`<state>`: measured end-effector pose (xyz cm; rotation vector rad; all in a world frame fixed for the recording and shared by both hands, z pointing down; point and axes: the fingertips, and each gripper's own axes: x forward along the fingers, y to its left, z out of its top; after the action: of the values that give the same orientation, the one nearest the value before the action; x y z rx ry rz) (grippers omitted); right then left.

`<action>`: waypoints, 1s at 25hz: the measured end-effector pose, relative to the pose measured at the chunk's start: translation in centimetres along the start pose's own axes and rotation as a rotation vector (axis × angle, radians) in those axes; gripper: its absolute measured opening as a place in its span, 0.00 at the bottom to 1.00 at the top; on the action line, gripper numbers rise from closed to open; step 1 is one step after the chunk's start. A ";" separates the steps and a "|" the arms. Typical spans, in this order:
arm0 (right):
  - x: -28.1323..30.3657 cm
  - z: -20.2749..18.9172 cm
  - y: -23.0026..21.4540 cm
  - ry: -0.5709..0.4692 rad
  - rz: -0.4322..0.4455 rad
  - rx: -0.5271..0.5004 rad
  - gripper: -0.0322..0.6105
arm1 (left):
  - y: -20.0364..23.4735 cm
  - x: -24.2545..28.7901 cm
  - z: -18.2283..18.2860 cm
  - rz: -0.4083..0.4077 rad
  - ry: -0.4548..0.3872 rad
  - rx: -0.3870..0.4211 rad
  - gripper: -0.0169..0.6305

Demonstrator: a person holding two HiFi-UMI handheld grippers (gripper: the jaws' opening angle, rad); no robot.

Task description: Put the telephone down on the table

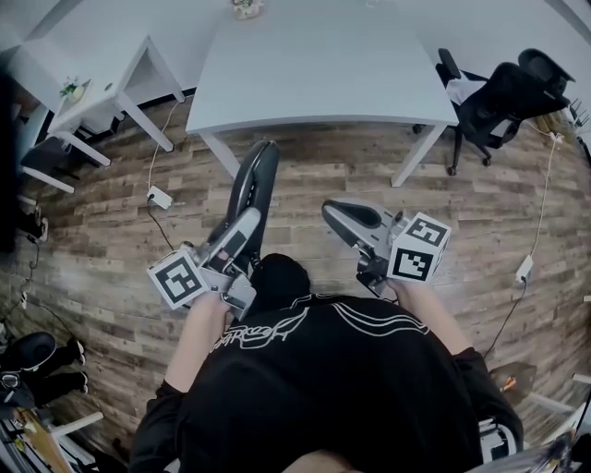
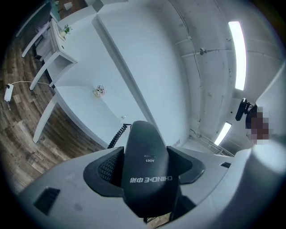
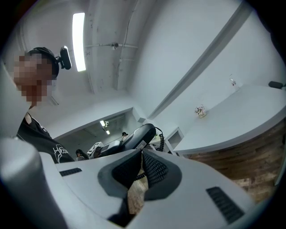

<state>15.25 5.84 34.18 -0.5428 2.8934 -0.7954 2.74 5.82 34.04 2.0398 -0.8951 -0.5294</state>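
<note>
A black telephone handset (image 1: 251,189) is clamped lengthwise in my left gripper (image 1: 242,226), which is shut on it above the wooden floor, short of the white table (image 1: 314,65). In the left gripper view the handset (image 2: 144,147) fills the space between the pads, with its coiled cord (image 2: 115,136) trailing off behind. My right gripper (image 1: 351,215) hovers beside it on the right with its jaws together. In the right gripper view the handset (image 3: 140,134) shows beyond the jaws. A stretch of cord (image 3: 139,176) appears through the slit, and I cannot tell if it is pinched.
A small ornament (image 1: 247,7) stands at the table's far edge. A black office chair (image 1: 503,97) is at the right end of the table. Smaller white tables (image 1: 102,92) stand to the left. A power strip (image 1: 159,196) and cables lie on the floor.
</note>
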 end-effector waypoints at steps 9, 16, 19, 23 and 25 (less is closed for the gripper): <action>4.7 1.8 -4.9 0.034 -0.026 0.018 0.11 | 4.7 2.9 4.5 0.009 0.006 -0.013 0.48; 10.1 3.4 -9.7 0.047 -0.045 0.036 0.11 | 9.7 6.2 9.8 0.008 0.004 -0.061 0.48; 13.3 4.3 -12.5 0.058 -0.058 0.053 0.11 | 12.2 7.9 12.5 0.002 0.013 -0.074 0.48; 18.0 6.7 -16.1 0.065 -0.067 0.070 0.11 | 16.2 10.2 16.8 0.023 0.034 -0.074 0.48; 20.2 7.9 -18.0 0.069 -0.072 0.075 0.11 | 17.9 11.5 19.0 0.029 0.035 -0.077 0.48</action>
<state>3.46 -19.63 36.71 -0.6268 2.9058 -0.9471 -9.05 -19.94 37.36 1.9578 -0.8688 -0.5031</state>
